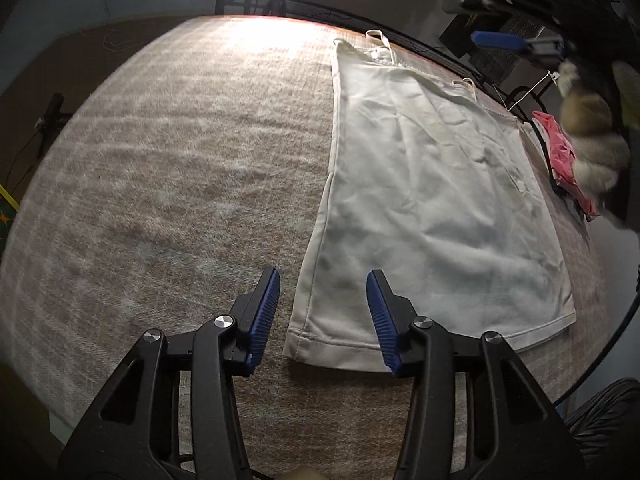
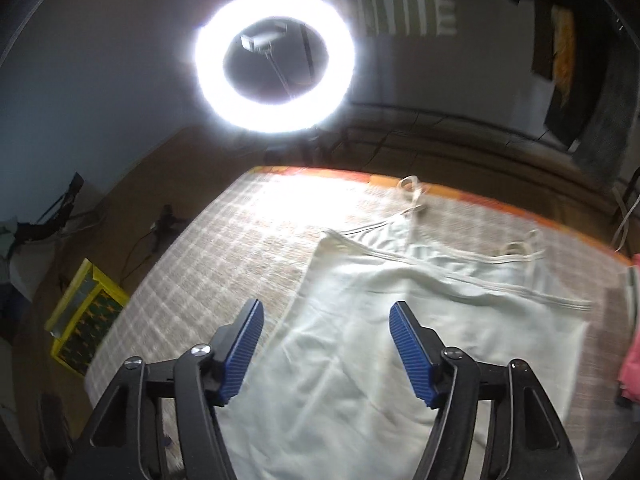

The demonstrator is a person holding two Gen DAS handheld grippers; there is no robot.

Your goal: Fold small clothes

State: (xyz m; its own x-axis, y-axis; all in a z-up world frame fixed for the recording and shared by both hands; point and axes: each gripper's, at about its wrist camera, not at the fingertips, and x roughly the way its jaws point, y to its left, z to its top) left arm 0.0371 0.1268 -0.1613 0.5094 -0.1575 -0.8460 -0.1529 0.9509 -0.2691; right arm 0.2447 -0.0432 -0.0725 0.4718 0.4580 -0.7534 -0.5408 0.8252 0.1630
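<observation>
Both grippers' fingers stand apart, nothing btwn them. Left gripper [image 1: 323,280] straddles the top's [image 1: 432,200] near-left hem corner from above, not touching yet. Right gripper [image 2: 326,312] hangs over the top's middle, straps [image 2: 412,188] well beyond at the far mat [image 1: 160,160] edge.

Risks: left could pinch mat along w/ the thin hem, or catch one layer only, so the fold skews. Right is blurred; a grab mid-panel would bunch fabric. Pink cloth [image 1: 560,148] lies near the top's right edge and could snag.

No readable text, label, brand, number or sign on anything here.
</observation>
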